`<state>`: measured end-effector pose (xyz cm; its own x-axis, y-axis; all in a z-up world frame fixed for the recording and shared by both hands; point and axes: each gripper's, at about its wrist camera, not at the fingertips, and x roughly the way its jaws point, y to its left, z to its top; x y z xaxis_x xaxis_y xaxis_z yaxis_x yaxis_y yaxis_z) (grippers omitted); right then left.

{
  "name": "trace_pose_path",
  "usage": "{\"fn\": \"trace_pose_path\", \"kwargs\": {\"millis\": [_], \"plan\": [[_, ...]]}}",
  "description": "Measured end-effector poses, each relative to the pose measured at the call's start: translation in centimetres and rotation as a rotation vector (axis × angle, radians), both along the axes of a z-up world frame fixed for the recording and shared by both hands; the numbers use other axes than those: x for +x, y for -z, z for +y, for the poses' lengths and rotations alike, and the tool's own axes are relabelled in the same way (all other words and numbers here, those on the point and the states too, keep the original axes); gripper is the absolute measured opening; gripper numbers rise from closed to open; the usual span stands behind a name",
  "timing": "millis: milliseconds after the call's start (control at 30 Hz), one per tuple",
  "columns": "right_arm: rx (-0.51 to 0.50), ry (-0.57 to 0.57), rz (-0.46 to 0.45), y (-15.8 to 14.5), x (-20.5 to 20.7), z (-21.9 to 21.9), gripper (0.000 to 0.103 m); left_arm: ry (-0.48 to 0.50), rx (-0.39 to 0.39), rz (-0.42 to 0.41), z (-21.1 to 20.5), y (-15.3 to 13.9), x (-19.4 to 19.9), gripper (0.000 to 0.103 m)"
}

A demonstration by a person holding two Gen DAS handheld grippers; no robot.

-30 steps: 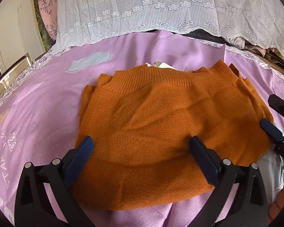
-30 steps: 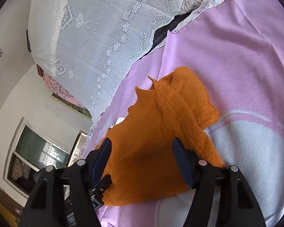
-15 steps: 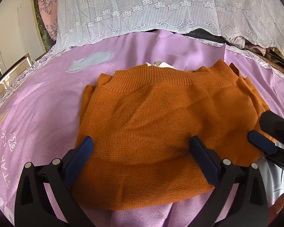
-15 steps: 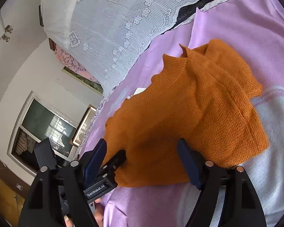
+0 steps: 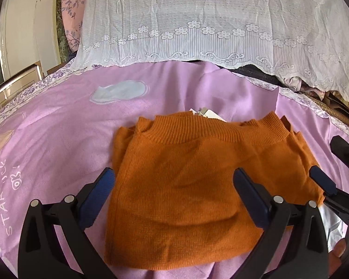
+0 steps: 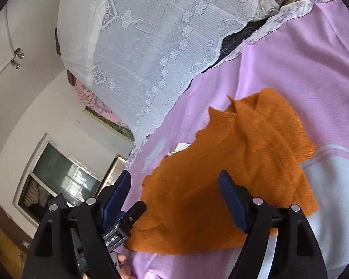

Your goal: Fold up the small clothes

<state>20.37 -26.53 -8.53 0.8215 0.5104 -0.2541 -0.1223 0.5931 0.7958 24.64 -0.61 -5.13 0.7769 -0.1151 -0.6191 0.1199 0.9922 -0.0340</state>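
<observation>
A folded orange knit sweater (image 5: 197, 181) lies flat on a purple sheet (image 5: 58, 121), ribbed collar at the far side, a white tag (image 5: 204, 112) poking out behind it. It also shows in the right wrist view (image 6: 232, 174). My left gripper (image 5: 174, 186) is open and empty, hovering over the sweater's near half. My right gripper (image 6: 174, 193) is open and empty over the sweater's right edge; it shows at the right rim of the left wrist view (image 5: 325, 186). The left gripper's body shows in the right wrist view (image 6: 121, 227).
A white lace cloth (image 5: 197, 23) hangs over piled items behind the sheet. A wooden frame (image 5: 14, 86) stands at the far left. A window (image 6: 58, 181) and white wall lie beyond. A pale patch of the sheet (image 6: 337, 186) lies by the sweater's right edge.
Both grippers stay open. The left gripper has pulled back and tilted up slightly. The right gripper has swung and rolled, staying by the sweater's right edge. The sweater has not moved.
</observation>
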Motion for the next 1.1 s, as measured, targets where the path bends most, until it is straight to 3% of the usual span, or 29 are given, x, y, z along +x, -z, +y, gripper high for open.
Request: {"fn": "trace_pose_path", "kwargs": {"millis": [100, 167, 233, 367, 467, 533, 600, 667, 767, 867, 1000, 1100], "plan": [[-0.039, -0.075, 0.018, 0.1, 1.7, 1.9, 0.082, -0.025, -0.003, 0.059, 0.1, 0.8, 1.9, 0.099], [-0.085, -0.096, 0.06, 0.7, 2.7, 2.5, 0.082, -0.038, -0.012, 0.161, 0.4, 2.2, 3.7, 0.099], [-0.08, -0.093, 0.09, 1.4, 3.2, 2.0, 0.08, -0.034, -0.097, 0.221, 1.5, 3.0, 4.5, 0.099], [-0.113, 0.069, 0.086, 1.1, 1.8, -0.6, 0.078, -0.045, -0.175, 0.254, 2.8, 3.5, 4.7, 0.099], [-0.099, 0.188, 0.099, 1.1, 0.3, -3.0, 0.079, -0.052, -0.203, 0.237, 3.5, 3.2, 4.0, 0.099], [-0.034, 0.22, 0.085, 1.0, -0.7, -4.5, 0.079, -0.057, -0.212, 0.22, 3.9, 2.8, 3.4, 0.099], [-0.031, 0.264, 0.079, 0.6, -1.6, -5.7, 0.079, -0.045, -0.21, 0.206, 4.1, 2.4, 2.9, 0.099], [-0.037, 0.287, 0.096, 0.7, -2.0, -6.9, 0.079, -0.033, -0.198, 0.204, 4.1, 2.2, 2.6, 0.099], [0.045, 0.298, 0.136, 2.1, -2.2, -8.5, 0.079, -0.029, -0.217, 0.201, 4.3, 1.9, 2.5, 0.099], [0.059, 0.281, 0.136, 2.4, -2.2, -8.8, 0.079, -0.022, -0.22, 0.152, 4.4, 1.1, 1.6, 0.099], [-0.003, 0.257, 0.161, 2.2, -1.7, -7.7, 0.079, 0.045, -0.124, 0.066, 2.1, -0.1, -0.7, 0.098], [-0.013, 0.242, 0.181, 2.3, -1.5, -7.6, 0.079, 0.149, 0.015, -0.014, -1.7, -0.6, -3.7, 0.098]]}}
